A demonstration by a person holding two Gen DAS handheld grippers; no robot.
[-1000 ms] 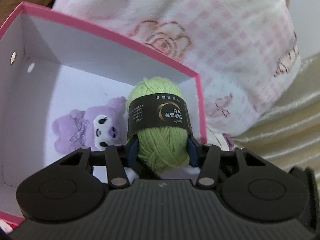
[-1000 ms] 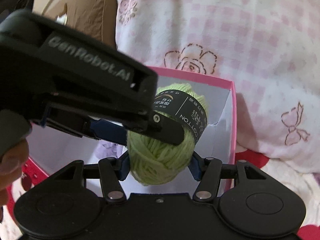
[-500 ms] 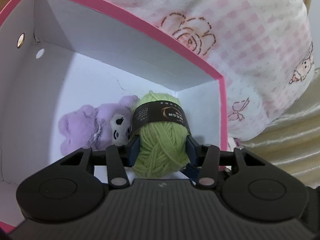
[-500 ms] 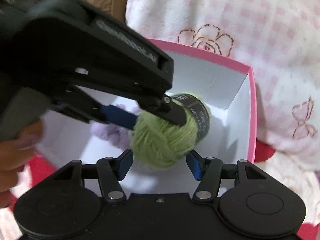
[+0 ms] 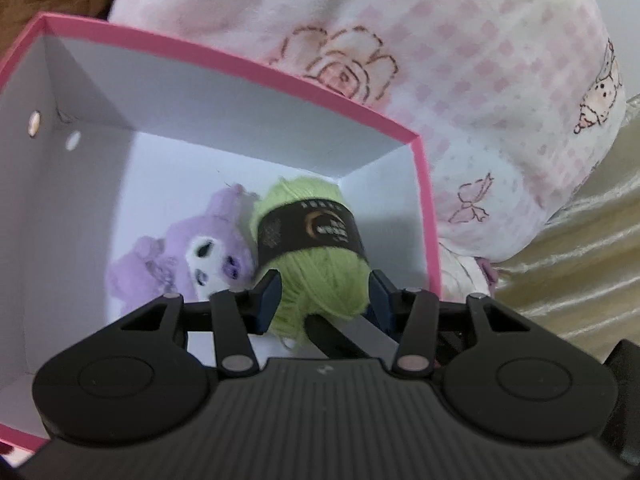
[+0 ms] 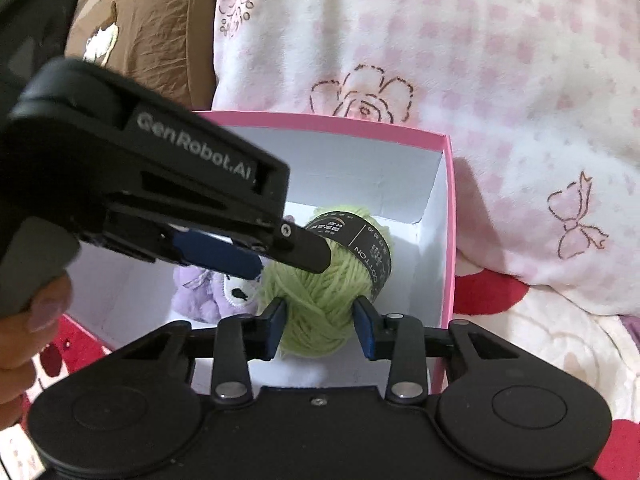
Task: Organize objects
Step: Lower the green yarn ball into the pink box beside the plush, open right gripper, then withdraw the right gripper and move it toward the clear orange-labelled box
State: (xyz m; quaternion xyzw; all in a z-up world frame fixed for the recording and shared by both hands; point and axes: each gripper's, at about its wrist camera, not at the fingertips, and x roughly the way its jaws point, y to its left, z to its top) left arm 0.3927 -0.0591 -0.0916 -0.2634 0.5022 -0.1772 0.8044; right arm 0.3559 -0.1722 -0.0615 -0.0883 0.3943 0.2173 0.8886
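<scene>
The pink-rimmed box [image 5: 424, 216] stands open on a bed, its white walls bare, with a wide stretch of empty floor on its left side. A purple plush toy [image 5: 188, 256] lies near the middle of the floor. Touching its right side is the green yarn ball [image 5: 316, 268], black label band across its upper half, close to the box's right wall with only a narrow strip of room there. Behind and right of the box a pink checked blanket [image 5: 460, 80] bulges up against the rim.

The left claw [image 5: 324, 292] points steeply down into the box. Its jaws have just been closing, and the blue pads press the yarn's lower flanks. The right claw [image 6: 320, 320] tilts down likewise from the near side; its jaws have just been closing sharply and now grip the same yarn ball [image 6: 320, 300]. At the right-wrist view's left edge, a hand [image 6: 28, 320] holds the left tool.
</scene>
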